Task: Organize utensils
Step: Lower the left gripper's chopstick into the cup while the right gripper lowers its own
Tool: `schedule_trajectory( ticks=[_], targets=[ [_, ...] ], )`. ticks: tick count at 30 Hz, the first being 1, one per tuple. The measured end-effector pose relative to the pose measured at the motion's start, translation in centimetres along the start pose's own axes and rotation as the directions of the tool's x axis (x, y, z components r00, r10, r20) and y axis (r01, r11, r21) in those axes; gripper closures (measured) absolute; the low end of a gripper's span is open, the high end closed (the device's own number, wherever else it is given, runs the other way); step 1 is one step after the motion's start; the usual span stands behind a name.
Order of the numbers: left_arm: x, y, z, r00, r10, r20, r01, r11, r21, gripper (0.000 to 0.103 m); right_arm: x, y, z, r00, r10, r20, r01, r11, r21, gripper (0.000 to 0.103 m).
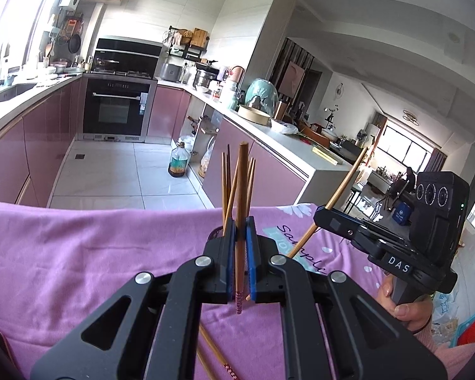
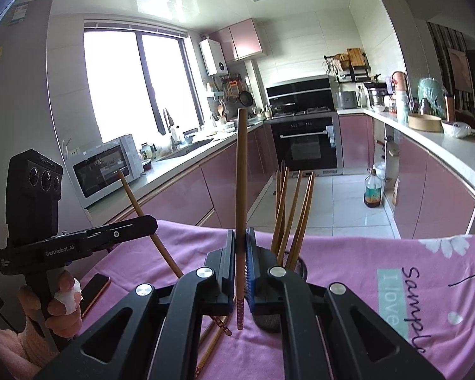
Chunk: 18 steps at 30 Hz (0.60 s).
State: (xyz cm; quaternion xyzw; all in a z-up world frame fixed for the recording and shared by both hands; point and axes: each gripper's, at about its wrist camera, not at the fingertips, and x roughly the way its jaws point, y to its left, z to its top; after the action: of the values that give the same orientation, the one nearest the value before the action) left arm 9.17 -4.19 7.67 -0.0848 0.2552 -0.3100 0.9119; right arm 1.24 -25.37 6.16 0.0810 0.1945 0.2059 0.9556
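Note:
My left gripper [image 1: 241, 221] is shut on a wooden chopstick [image 1: 242, 190] held upright above the pink cloth [image 1: 95, 253]. Just behind it, several chopsticks [image 1: 226, 174] stand in a dark mesh holder [image 1: 216, 231]. My right gripper [image 2: 241, 232] is shut on another upright chopstick [image 2: 240, 174]; the holder [image 2: 300, 266] with its chopsticks [image 2: 296, 209] stands just to its right. The right gripper shows in the left wrist view [image 1: 324, 215] with its chopstick slanted. The left gripper shows in the right wrist view [image 2: 142, 221]. Loose chopsticks [image 2: 213, 342] lie on the cloth.
A phone [image 2: 95, 288] lies on the cloth at the left. Behind the table are pink kitchen cabinets [image 2: 186, 196], an oven [image 2: 304, 145], a microwave [image 2: 104, 167] and an oil bottle [image 2: 373, 190] on the tiled floor.

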Motion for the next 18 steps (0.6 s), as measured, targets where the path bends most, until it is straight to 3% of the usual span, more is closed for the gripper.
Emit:
schedule_trajectory(
  ticks=[18],
  targets=[
    [-0.1, -1.5, 4.0, 0.996, -0.006, 0.090, 0.004, 1.000, 0.018, 0.096, -0.1, -0.5, 2.7, 0.997, -0.026, 0.067, 0.027, 0.999, -0.017, 0.098]
  ],
)
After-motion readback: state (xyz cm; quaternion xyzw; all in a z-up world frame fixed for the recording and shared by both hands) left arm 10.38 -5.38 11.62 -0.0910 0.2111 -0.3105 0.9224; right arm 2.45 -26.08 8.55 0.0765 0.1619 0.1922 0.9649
